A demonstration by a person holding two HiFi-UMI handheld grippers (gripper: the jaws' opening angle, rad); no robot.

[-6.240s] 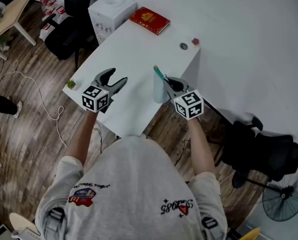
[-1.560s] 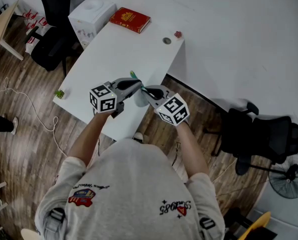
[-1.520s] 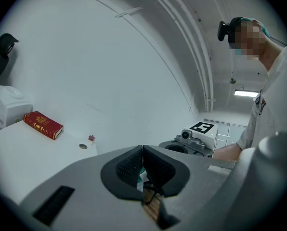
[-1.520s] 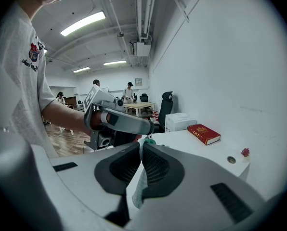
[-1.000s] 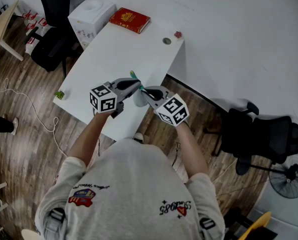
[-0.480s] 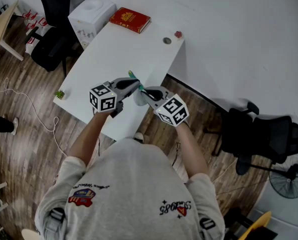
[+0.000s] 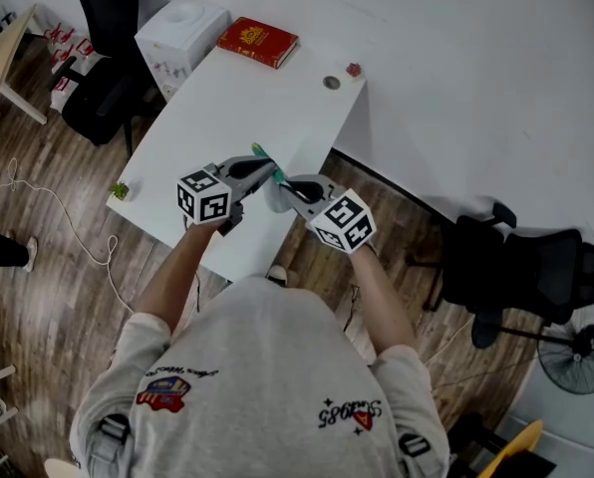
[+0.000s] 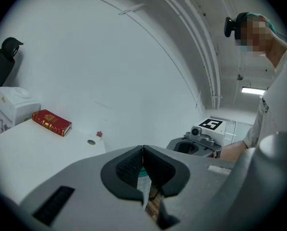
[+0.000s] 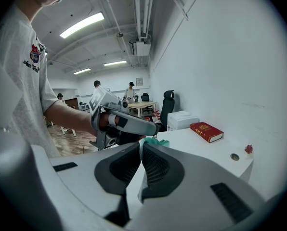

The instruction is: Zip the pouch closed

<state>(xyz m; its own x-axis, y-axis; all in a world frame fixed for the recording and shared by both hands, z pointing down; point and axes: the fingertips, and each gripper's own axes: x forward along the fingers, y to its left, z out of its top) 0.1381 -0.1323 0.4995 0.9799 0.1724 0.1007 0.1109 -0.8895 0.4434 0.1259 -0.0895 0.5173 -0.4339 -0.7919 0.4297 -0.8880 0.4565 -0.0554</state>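
A pale grey pouch (image 7: 274, 197) with a green zip edge (image 7: 258, 151) hangs between my two grippers, above the near right edge of the white table (image 7: 239, 98). My left gripper (image 7: 269, 170) is shut on the pouch's green top end. In the left gripper view its pads (image 8: 132, 166) meet on a bit of green, with pale fabric (image 8: 146, 192) below. My right gripper (image 7: 286, 182) is shut on the pouch a little lower down. In the right gripper view, green trim (image 9: 156, 142) shows past the closed right gripper (image 9: 140, 148). The zip pull is hidden.
A red book (image 7: 257, 41), a small round grey piece (image 7: 332, 83) and a tiny red thing (image 7: 353, 69) lie at the table's far end. A white box (image 7: 182, 23) stands beyond it. Black office chairs (image 7: 516, 277) (image 7: 103, 78) and a fan (image 7: 576, 347) are on the wooden floor.
Six seconds ago the left gripper was open and apart while the right held the pouch upright; now both are shut on it. Over the last second the left gripper edged slightly left.
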